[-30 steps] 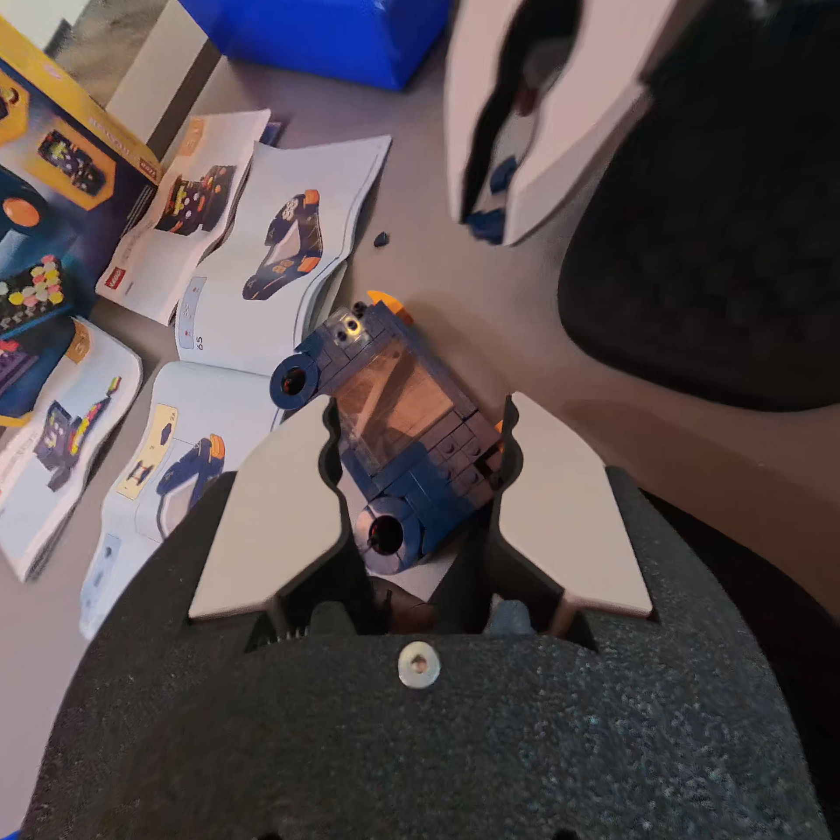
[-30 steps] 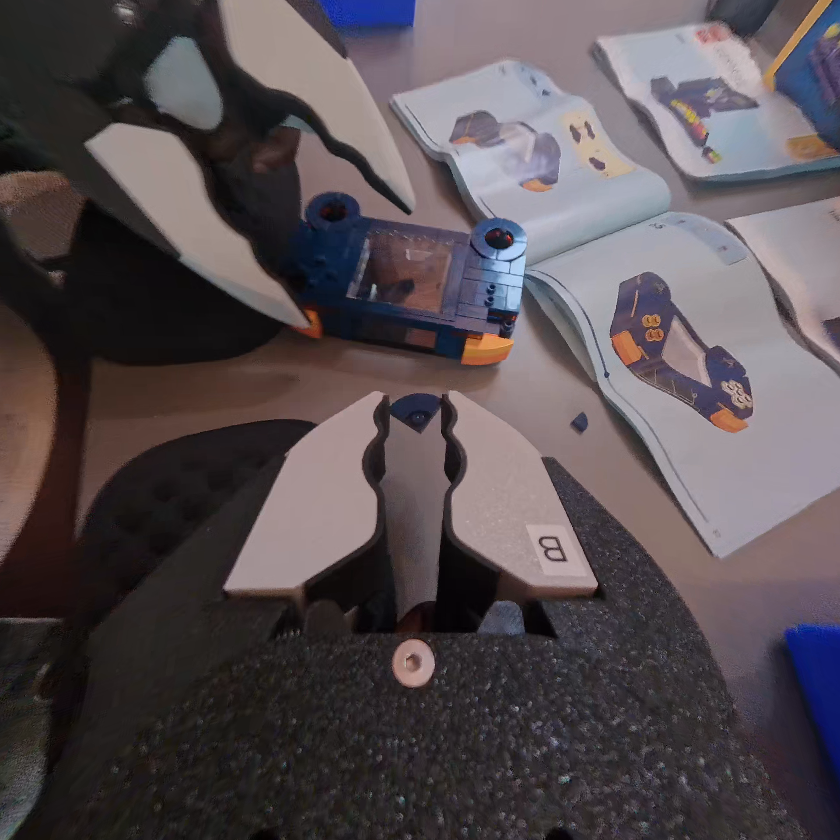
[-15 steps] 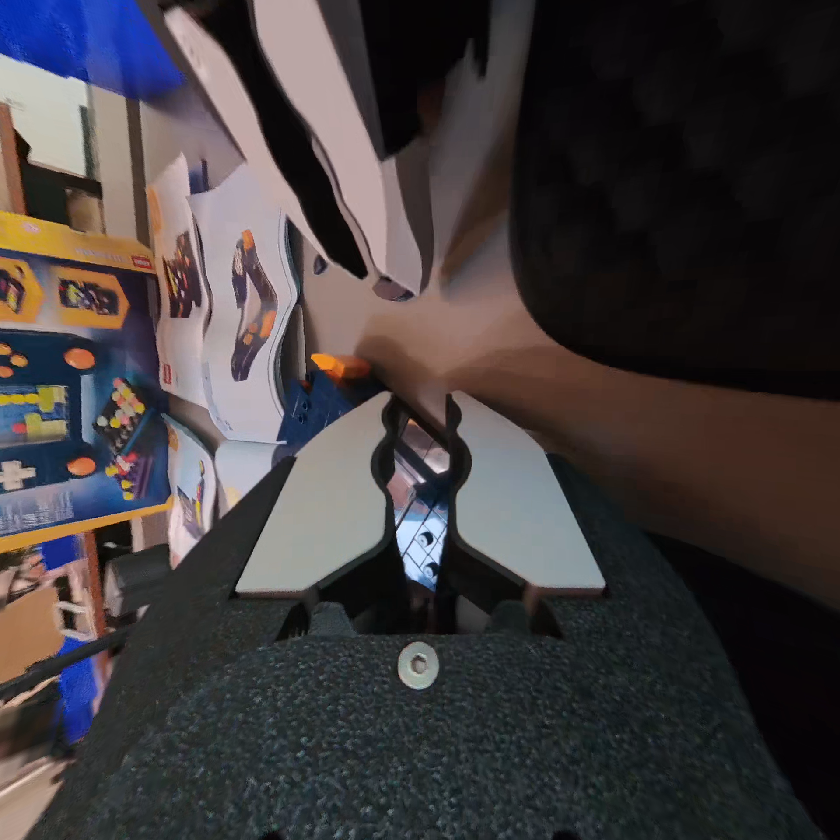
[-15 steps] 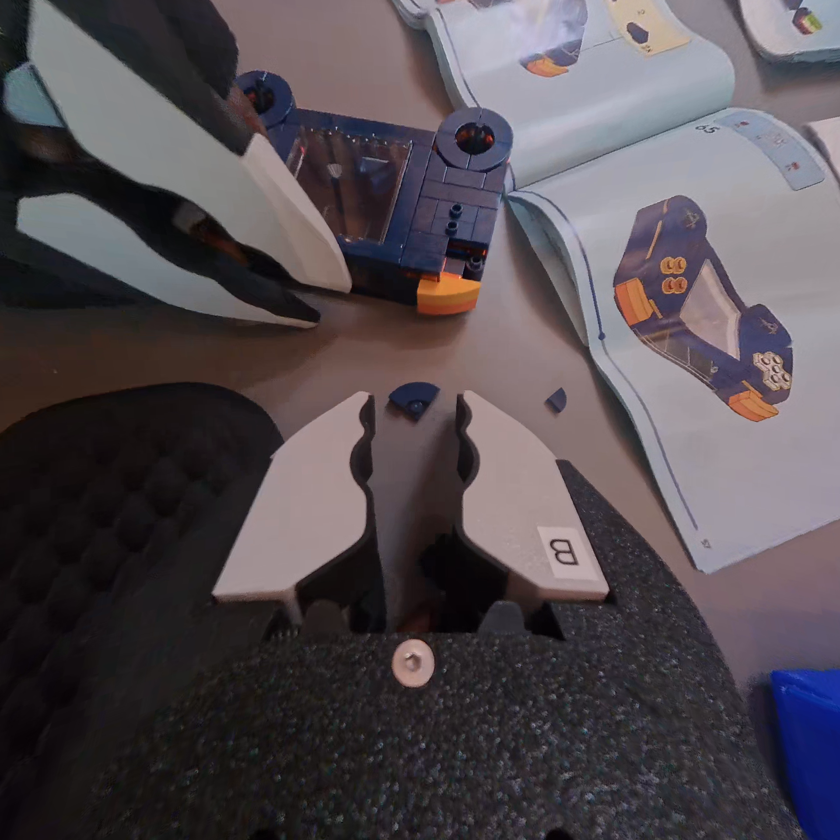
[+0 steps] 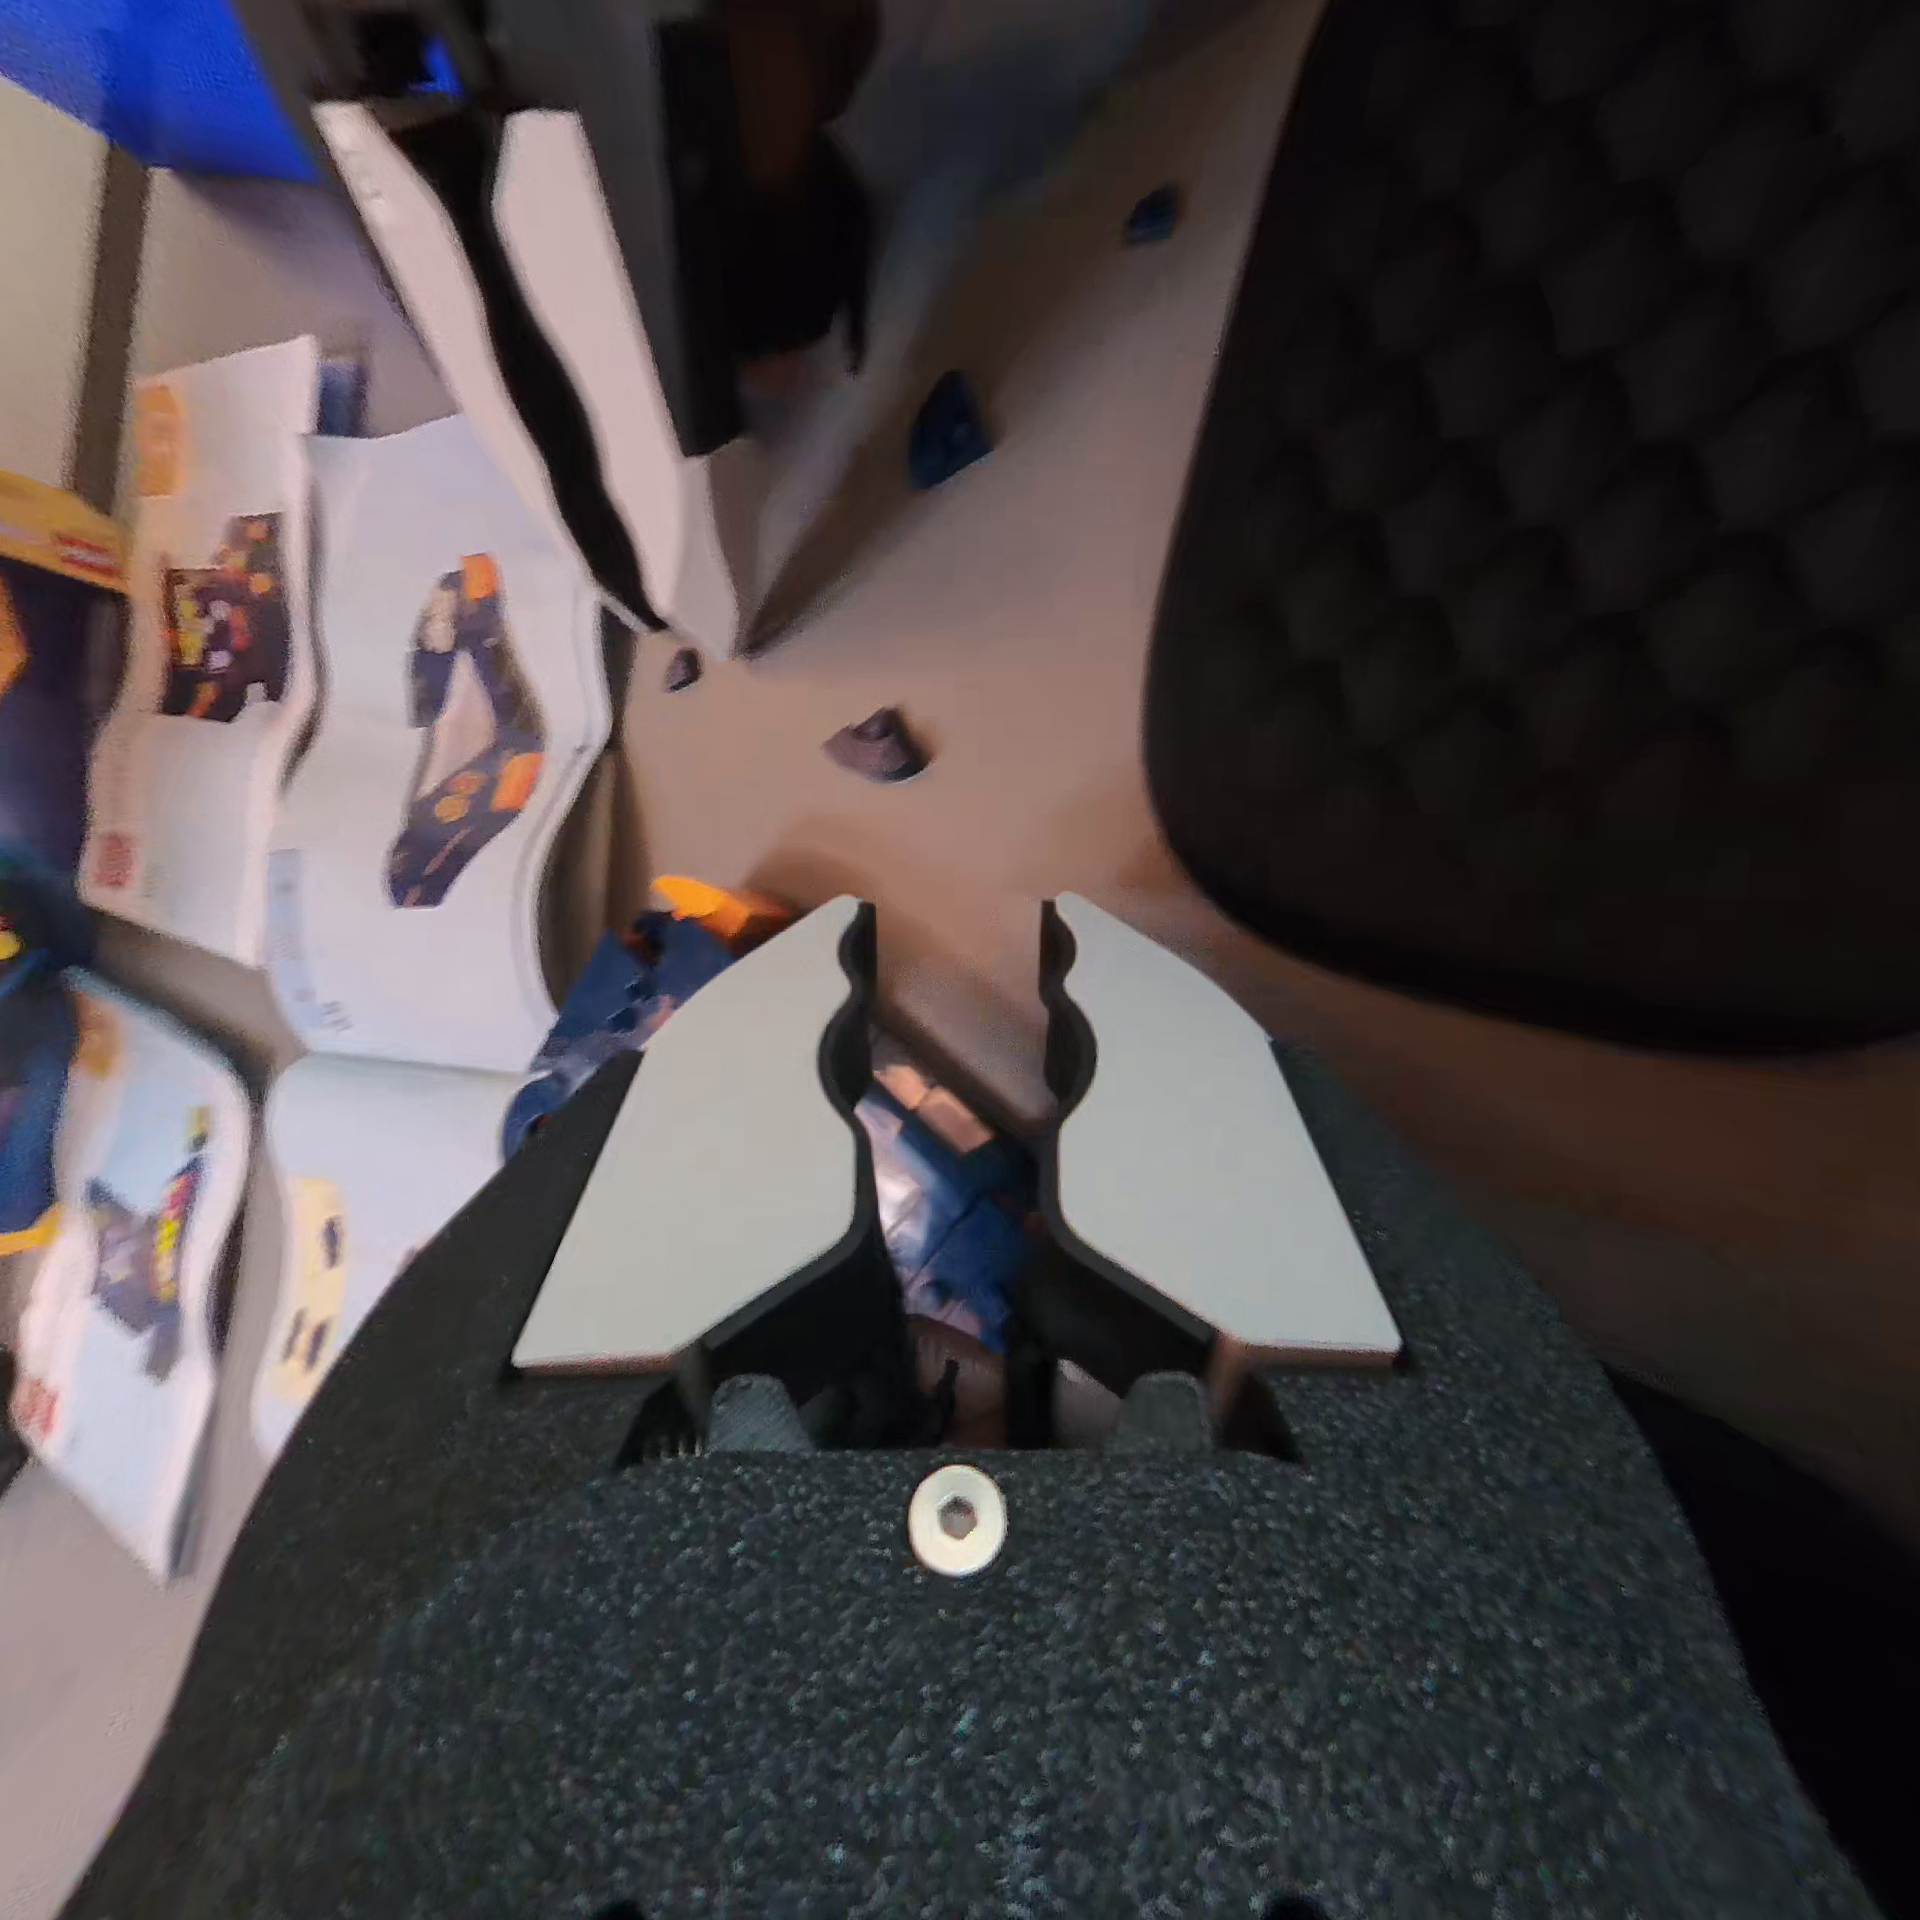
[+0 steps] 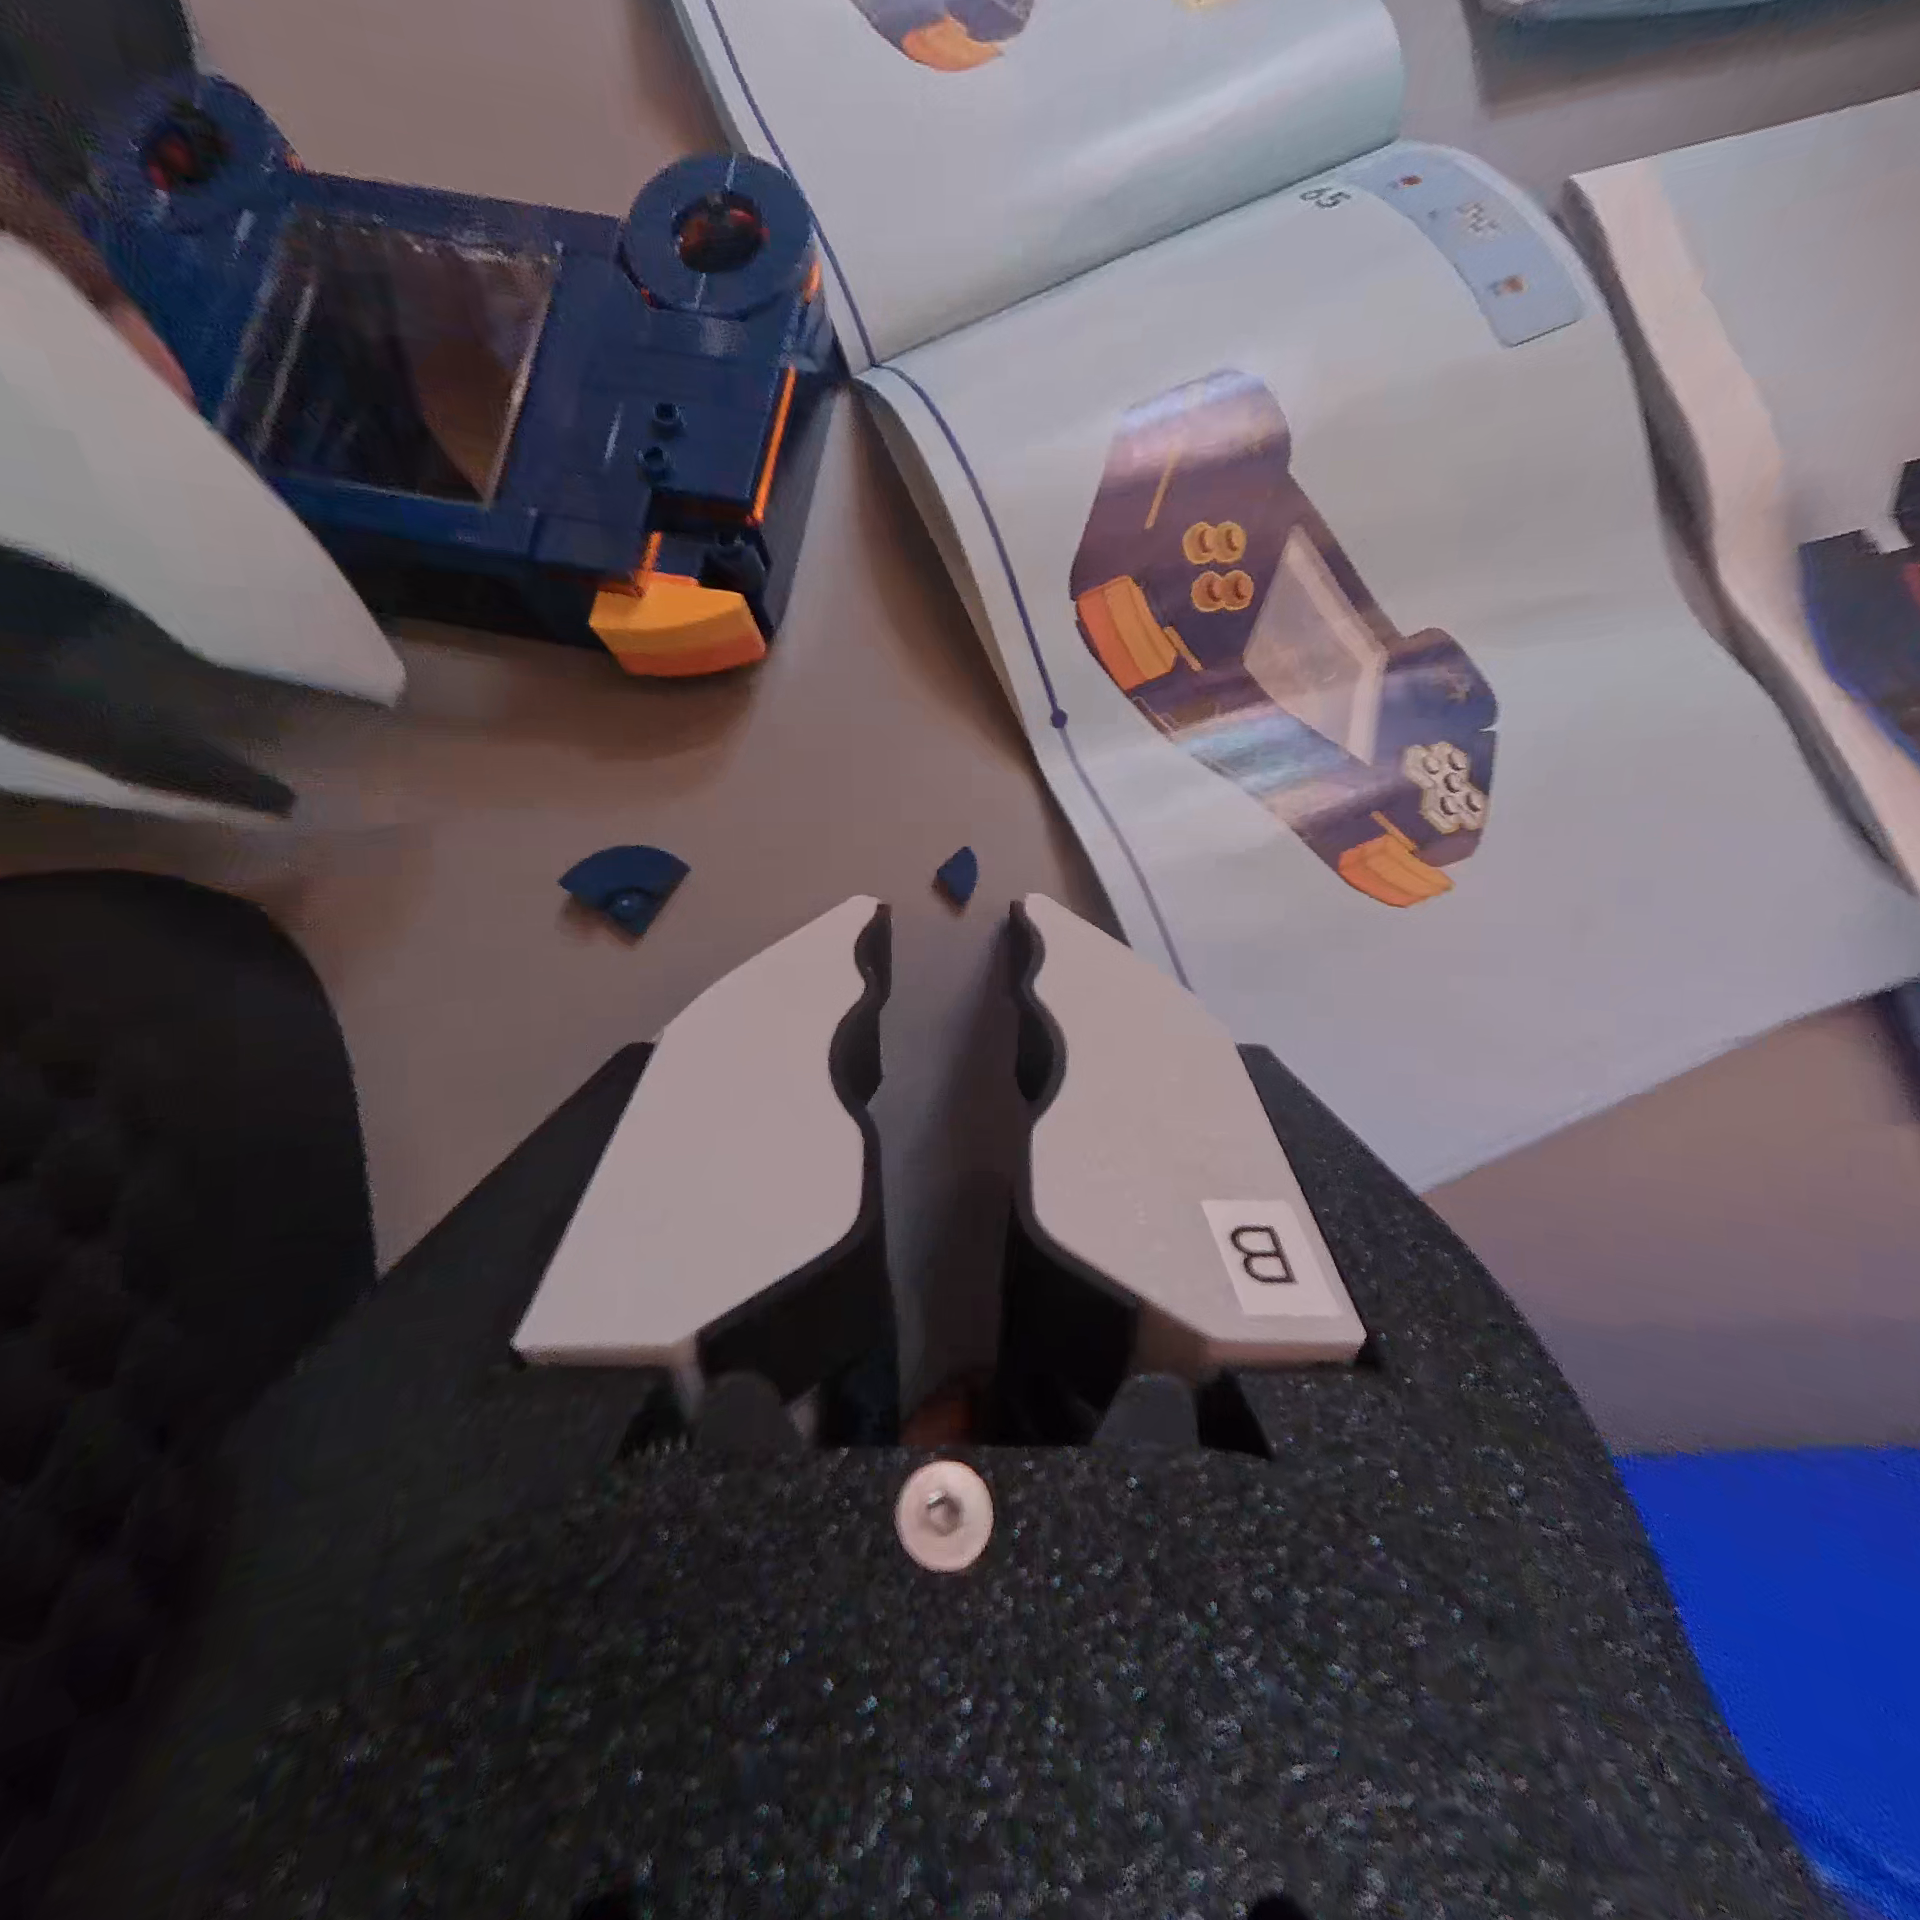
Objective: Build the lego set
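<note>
Lying on the grey-brown table (image 6: pixel 862 748), the dark blue lego model (image 6: pixel 499 416) showed a clear window panel, two round turrets and an orange curved piece at its near corner. No container held any bricks: a blue box (image 5: pixel 156 83) at the far edge of the left wrist view was only partly seen, and its contents could not be told. Two loose dark blue pieces sat on the bare surface, a quarter-round tile (image 6: pixel 623 883) and a much smaller chip (image 6: pixel 956 871), both apart from the model. An open instruction booklet (image 6: pixel 1351 623) lay just right of the model, its page showing a picture of the build, with more booklets (image 5: pixel 208 644) and the set's printed box (image 5: pixel 42 727) beyond. A black padded chair (image 5: pixel 1558 520) stood close to the table's edge.

The right gripper (image 6: pixel 948 909) was parted a little and held nothing (the small chip lay just ahead of its tips, not between them). The left gripper (image 5: pixel 956 914) was also parted, released, with the model's blue body showing below and between its fingers (image 5: pixel 727 1143); whether they touched it could not be told.
</note>
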A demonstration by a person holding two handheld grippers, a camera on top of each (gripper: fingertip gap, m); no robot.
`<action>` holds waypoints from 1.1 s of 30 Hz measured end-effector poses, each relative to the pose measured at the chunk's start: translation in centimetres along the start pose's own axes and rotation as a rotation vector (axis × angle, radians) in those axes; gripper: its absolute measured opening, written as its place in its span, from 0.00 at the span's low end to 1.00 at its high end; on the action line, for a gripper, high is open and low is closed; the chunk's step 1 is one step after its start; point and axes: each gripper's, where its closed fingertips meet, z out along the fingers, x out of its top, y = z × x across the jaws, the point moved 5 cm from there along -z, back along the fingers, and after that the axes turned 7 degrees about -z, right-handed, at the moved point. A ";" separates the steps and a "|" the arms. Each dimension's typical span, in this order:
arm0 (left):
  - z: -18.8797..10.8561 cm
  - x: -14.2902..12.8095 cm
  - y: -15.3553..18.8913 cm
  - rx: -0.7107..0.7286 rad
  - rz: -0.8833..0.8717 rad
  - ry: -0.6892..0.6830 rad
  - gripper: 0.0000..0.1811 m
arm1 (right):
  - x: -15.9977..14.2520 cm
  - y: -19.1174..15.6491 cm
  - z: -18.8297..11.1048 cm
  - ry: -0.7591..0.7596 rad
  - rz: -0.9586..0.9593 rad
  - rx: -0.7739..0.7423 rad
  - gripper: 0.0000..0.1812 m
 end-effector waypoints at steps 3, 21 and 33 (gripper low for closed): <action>0.4 0.9 1.4 -0.045 -0.054 -0.018 0.18 | 0.1 -1.8 -0.1 0.024 0.010 0.111 0.10; -4.9 -4.9 -4.2 0.071 -0.508 -0.103 0.66 | 4.2 -4.4 -0.8 0.144 -0.163 0.135 0.30; -4.3 -8.8 -5.1 0.206 -0.314 -0.201 0.62 | 5.8 -3.7 4.8 -0.010 -0.188 0.030 0.26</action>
